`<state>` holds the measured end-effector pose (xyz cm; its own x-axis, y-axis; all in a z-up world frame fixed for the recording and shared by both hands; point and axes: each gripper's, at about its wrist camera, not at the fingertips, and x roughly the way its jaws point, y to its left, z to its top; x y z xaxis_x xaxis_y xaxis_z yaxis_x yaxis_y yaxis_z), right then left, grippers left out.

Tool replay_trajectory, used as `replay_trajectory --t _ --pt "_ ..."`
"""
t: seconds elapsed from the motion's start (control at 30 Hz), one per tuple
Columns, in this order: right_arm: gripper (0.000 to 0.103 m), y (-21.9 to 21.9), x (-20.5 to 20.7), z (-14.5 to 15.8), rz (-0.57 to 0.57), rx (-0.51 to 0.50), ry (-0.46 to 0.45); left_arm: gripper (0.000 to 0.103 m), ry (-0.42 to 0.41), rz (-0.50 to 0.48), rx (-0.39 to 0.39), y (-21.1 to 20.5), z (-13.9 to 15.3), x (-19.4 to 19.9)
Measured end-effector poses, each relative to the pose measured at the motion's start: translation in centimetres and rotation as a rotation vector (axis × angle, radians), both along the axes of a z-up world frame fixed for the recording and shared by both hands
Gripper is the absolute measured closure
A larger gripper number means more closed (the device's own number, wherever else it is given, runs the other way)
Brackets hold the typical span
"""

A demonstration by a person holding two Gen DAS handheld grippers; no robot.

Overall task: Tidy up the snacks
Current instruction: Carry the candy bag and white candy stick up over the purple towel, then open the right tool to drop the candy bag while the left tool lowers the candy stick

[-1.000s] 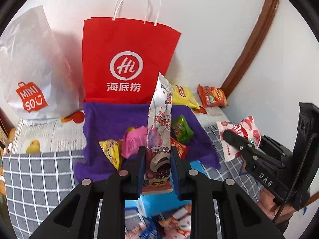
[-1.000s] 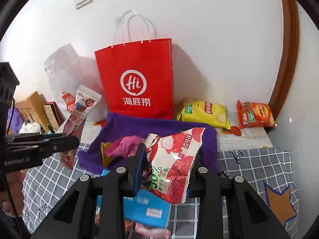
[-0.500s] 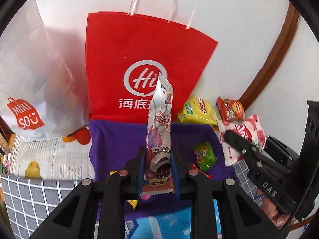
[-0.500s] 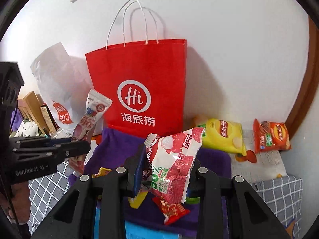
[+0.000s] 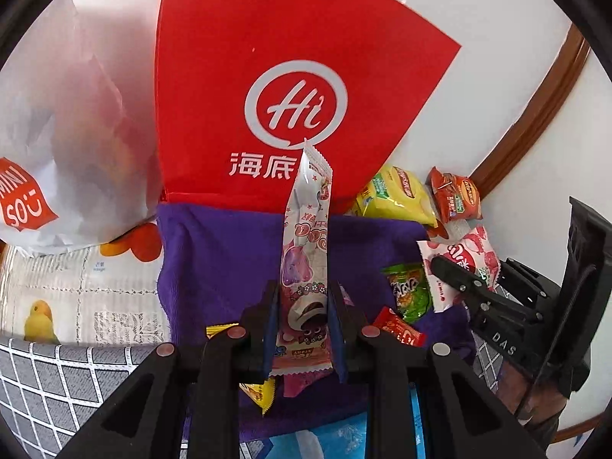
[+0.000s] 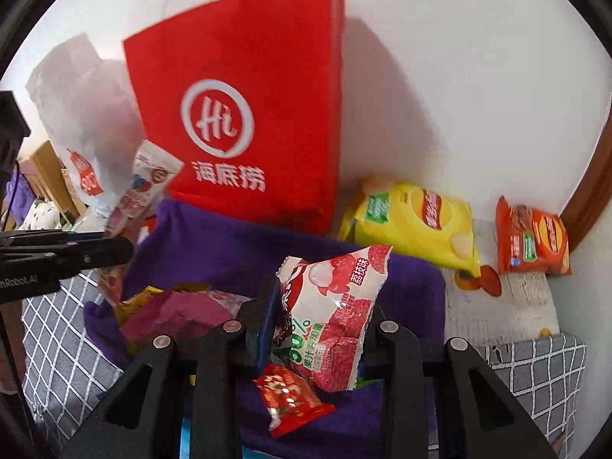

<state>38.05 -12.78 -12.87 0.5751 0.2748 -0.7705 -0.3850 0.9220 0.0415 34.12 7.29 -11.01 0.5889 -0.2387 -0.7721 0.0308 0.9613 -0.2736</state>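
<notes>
While both grippers hold one packet each: left gripper [image 5: 302,329] clamped on tall pink-white snack packet [image 5: 306,264], upright over purple cloth [image 5: 222,252]; right gripper [image 6: 317,329] clamped on red-white lychee packet [image 6: 336,313]. Two bags at 12 o'clock: white [image 5: 57,134], red [image 5: 267,76]. Two chip packets at 2 o'clock: yellow [image 6: 417,225], orange [image 6: 531,241].

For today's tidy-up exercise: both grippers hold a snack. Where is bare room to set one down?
Free: the purple cloth's back half below the red bag, and the grey checked cloth at right. Crowded: the cloth's front, with loose packets.
</notes>
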Motion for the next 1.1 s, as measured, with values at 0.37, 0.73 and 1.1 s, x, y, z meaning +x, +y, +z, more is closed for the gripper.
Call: replay_trajectory --t 0.37,0.73,1.1 --pt "0.07 0.3 -0.3 -0.5 0.022 -0.004 0.016 0.081 0.032 -0.029 -0.024 -0.4 -1.7 0.7" --pt "0.07 1.9 -0.3 -2.3 0.067 -0.063 0.07 0.081 0.033 -0.031 -0.027 -0.6 -1.6 0.7" --pt "0.07 2.5 0.0 -3.6 0.076 -0.102 0.123 0.081 0.038 -0.033 -0.027 -0.4 -1.7 0.7"
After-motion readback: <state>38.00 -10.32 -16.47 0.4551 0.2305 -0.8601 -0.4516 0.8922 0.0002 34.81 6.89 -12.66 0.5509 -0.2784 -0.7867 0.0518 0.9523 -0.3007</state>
